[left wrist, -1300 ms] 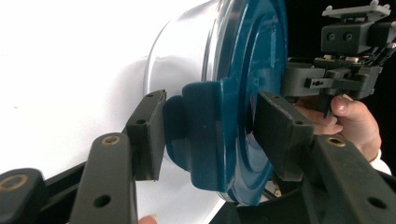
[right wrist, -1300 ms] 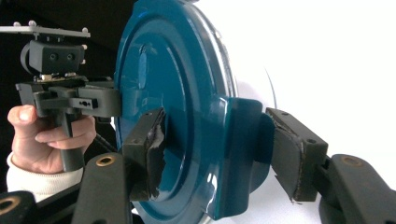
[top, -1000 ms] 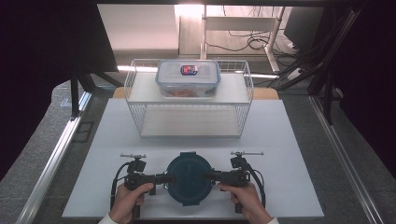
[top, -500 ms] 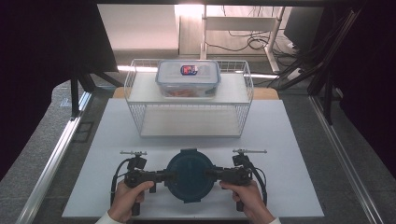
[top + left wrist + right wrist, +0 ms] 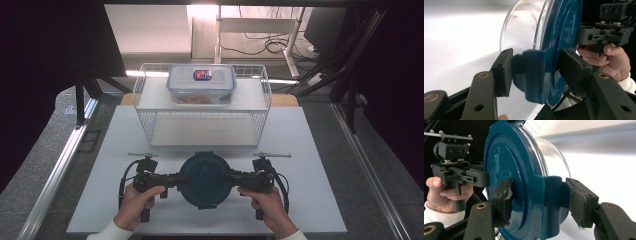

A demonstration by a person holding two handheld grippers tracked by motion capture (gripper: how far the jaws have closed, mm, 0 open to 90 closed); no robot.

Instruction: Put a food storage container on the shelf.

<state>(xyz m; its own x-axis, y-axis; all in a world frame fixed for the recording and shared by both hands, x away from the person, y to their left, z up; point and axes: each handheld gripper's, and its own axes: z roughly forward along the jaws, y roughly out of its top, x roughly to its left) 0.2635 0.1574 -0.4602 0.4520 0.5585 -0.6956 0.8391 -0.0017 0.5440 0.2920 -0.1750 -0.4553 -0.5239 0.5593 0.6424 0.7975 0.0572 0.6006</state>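
Since the earlier frames the round glass container with the dark blue lid (image 5: 204,179) has come up a little off the counter (image 5: 320,165), carried between both claws; in the high view it sits slightly larger and the hands sit a touch higher than a second ago.

The left claw (image 5: 534,72) is clamped on a blue lid clip (image 5: 530,75) on its side of the container: one pad presses the clip's outer face by the glass bowl (image 5: 524,30), the other pad bears on the lid's flat top. The right claw (image 5: 539,200) is clenched the same way on the opposite clip (image 5: 552,202), one pad on the lid's top face, the other on the clip's underside near the clear bowl. The container hangs directly between the two claws, lid facing up in the high view, its rim touching both sets of pads.

Beyond the claws, farther from the person, stands a white wire basket rack (image 5: 260,100). On its upper shelf rests a rectangular clear food box (image 5: 201,84) with a small red and blue label, well apart from the held container. The person's left hand (image 5: 134,205) and right hand (image 5: 270,205) grip the handles just behind each claw.
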